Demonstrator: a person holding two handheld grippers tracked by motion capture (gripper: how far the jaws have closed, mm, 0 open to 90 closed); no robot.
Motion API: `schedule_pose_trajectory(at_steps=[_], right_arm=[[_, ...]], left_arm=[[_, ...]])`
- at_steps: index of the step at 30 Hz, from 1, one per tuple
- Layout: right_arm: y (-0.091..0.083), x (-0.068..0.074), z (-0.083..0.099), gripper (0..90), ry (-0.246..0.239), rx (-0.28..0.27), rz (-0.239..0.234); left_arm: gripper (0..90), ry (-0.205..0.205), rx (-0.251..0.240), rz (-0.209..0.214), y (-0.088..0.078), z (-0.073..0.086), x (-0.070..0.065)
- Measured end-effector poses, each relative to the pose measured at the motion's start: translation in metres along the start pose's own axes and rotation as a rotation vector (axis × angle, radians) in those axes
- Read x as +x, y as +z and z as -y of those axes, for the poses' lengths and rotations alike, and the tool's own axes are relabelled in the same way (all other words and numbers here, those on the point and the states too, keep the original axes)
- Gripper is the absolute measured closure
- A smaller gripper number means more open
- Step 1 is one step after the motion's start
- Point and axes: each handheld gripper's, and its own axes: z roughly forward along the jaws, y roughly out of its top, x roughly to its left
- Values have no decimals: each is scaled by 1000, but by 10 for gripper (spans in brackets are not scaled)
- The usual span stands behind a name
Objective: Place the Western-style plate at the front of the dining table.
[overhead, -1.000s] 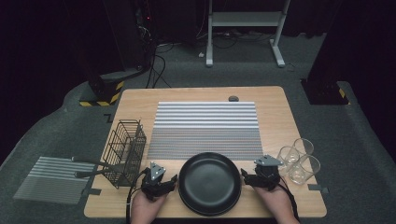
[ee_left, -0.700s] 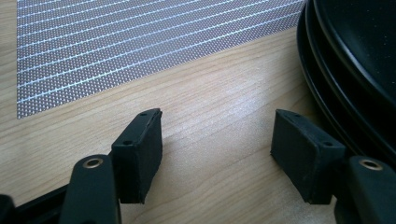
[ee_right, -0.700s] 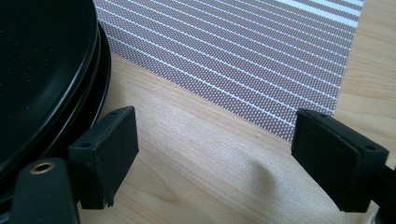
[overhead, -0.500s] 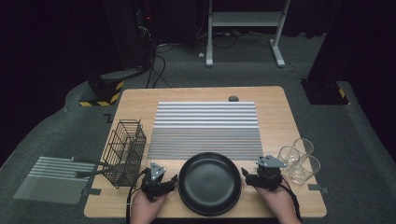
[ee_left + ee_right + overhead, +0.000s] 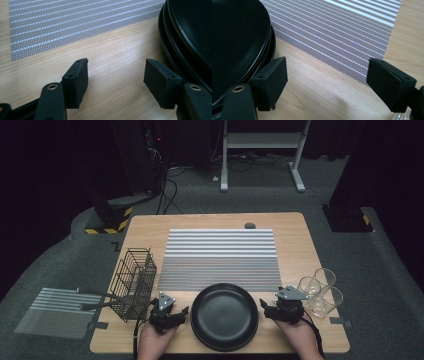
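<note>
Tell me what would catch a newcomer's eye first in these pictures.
The stack of black plates at the near edge of the wooden table stands out first, flanked by the open left hand-held gripper and the open right hand-held gripper. Behind it lies a grey striped placemat. A black wire basket stands at the left and three clear glasses at the right.

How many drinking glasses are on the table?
3, clustered at the table's right edge: the back glass, the left glass and the front glass, just right of the right tongs. None looks hidden.
</note>
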Motion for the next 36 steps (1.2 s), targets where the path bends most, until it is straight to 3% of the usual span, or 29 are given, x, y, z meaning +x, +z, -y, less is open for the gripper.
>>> schedule_pose_trajectory(at_steps=[2, 6, 7, 10, 15, 23, 27, 28, 30, 31, 33, 36], right_arm=[[-1, 0, 0, 170, -3, -4, 1], [-3, 0, 0, 174, 11, -9, -6], [-3, 0, 0, 177, 13, -10, -8], [-5, 0, -1, 180, -3, -22, -3], [-8, -1, -2, 186, -2, -43, -5], [-8, -2, -2, 188, -13, -52, -8], [-9, -2, -4, 207, 13, -35, -13], [-9, -1, -4, 207, 13, -35, -13], [-10, -1, -4, 206, 15, -36, -13], [-10, -2, -4, 207, 1, -41, -11], [-10, -1, -4, 207, 2, -43, -15], [-11, 2, -5, 208, 17, -38, -22]], left_arm=[[362, 12, -3, -1, -3, -4, 1], [375, -26, -40, 0, -6, -12, -3], [378, -6, -27, 8, -8, -14, -2], [378, 2, -22, 13, -8, -16, -3], [378, -37, -32, 28, -8, -22, -5], [375, 1, -65, 38, -11, -29, -5], [372, -13, -83, 59, -10, -32, -4], [372, -40, -106, 60, -8, -32, -6], [368, -49, -111, 70, -8, -33, -4], [365, -29, -91, 84, -9, -34, -2], [365, -40, -94, 94, -9, -36, -2], [364, -21, -97, 98, -9, -41, -3]])
